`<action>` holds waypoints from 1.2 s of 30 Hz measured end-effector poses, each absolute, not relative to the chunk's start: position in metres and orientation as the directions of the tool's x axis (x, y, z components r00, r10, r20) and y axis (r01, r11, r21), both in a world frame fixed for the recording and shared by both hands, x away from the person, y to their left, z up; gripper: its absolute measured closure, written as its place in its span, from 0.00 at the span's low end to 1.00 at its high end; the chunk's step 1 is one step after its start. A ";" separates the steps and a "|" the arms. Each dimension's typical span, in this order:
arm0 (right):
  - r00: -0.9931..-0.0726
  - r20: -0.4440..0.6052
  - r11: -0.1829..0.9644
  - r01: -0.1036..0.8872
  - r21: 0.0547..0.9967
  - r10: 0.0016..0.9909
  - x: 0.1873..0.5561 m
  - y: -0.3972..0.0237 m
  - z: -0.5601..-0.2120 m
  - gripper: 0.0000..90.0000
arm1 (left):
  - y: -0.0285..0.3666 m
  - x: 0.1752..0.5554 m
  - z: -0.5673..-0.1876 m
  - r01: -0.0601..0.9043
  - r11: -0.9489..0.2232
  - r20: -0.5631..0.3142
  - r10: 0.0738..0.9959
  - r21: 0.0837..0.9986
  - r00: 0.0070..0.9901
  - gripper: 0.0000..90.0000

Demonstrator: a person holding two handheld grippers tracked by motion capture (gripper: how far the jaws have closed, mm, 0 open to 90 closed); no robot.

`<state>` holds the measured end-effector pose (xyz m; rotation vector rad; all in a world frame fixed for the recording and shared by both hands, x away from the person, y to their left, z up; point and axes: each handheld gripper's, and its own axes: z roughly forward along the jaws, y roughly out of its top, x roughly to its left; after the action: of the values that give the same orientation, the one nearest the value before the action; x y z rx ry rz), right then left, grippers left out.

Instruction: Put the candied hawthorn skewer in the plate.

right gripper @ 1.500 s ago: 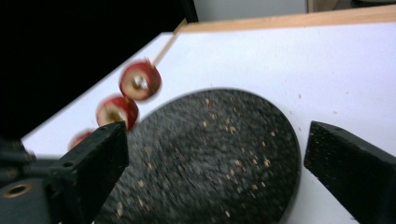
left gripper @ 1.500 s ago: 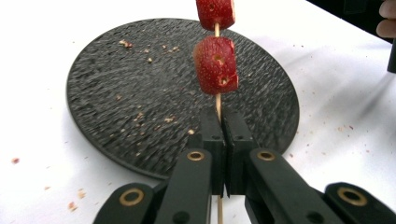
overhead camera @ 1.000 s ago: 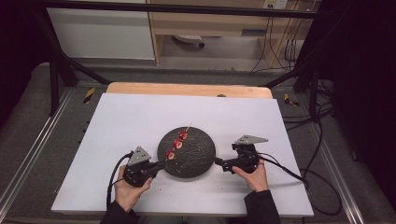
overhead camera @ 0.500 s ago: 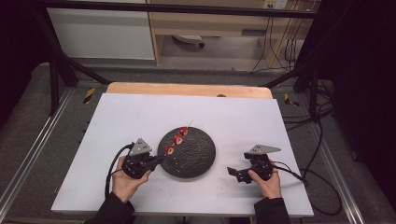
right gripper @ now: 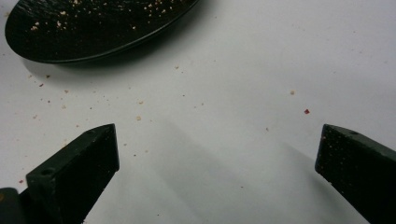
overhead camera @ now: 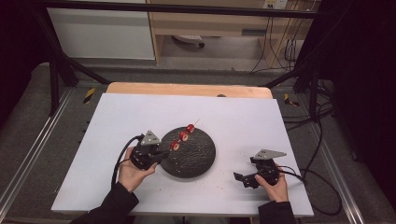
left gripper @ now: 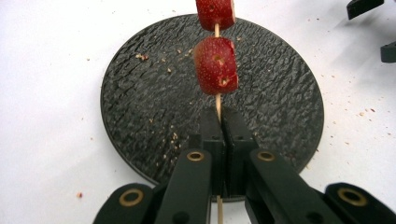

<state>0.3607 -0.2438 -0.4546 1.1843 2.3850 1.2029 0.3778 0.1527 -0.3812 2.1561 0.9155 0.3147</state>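
A thin wooden skewer point(left gripper: 217, 100) carries three red strawberry pieces point(overhead camera: 183, 136), the nearest one point(left gripper: 215, 65) just past my left gripper's tips. My left gripper point(left gripper: 220, 116) is shut on the bare end of the stick and holds it above the round black plate point(overhead camera: 196, 161). In the high view the left gripper point(overhead camera: 161, 154) sits at the plate's left edge, and the skewer slants toward the far right. My right gripper point(overhead camera: 243, 179) rests low over the white table to the right of the plate, jaws wide open with nothing between them point(right gripper: 217, 158).
Crumbs and red specks lie scattered on the plate point(right gripper: 93, 28) and on the white tabletop point(overhead camera: 233, 116) around it. The right gripper's open jaws point(left gripper: 387, 51) appear at the top right of the left gripper view. Cables trail from both grippers toward the table's front.
My right gripper has drawn away from the plate's right edge toward the front right of the table. The left gripper has risen slightly with the skewer, whose far end now reaches past the plate's rim.
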 end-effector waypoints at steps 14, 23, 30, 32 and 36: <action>-0.653 0.162 0.337 0.568 0.751 0.740 0.359 -0.246 -0.456 0.01 | 0.133 0.398 -0.394 0.544 -0.513 -0.050 0.695 0.664 0.717 0.98; -0.655 0.168 0.331 0.566 0.755 0.737 0.359 -0.248 -0.456 0.01 | 0.124 0.402 -0.408 0.554 -0.555 -0.021 0.695 0.621 0.719 0.98; -0.655 0.171 0.330 0.567 0.755 0.736 0.358 -0.248 -0.456 0.01 | 0.118 0.405 -0.417 0.563 -0.570 -0.011 0.697 0.598 0.717 0.98; -0.655 0.174 0.328 0.569 0.754 0.735 0.358 -0.248 -0.456 0.01 | 0.116 0.405 -0.420 0.568 -0.573 -0.009 0.699 0.591 0.715 0.98; -0.656 0.173 0.330 0.568 0.754 0.735 0.359 -0.248 -0.456 0.01 | 0.115 0.405 -0.422 0.568 -0.576 -0.003 0.701 0.588 0.713 0.98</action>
<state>0.3586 -0.2483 -0.4564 1.1895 2.3925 1.2291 0.4045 0.1149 -0.4222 2.3520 0.9635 0.3087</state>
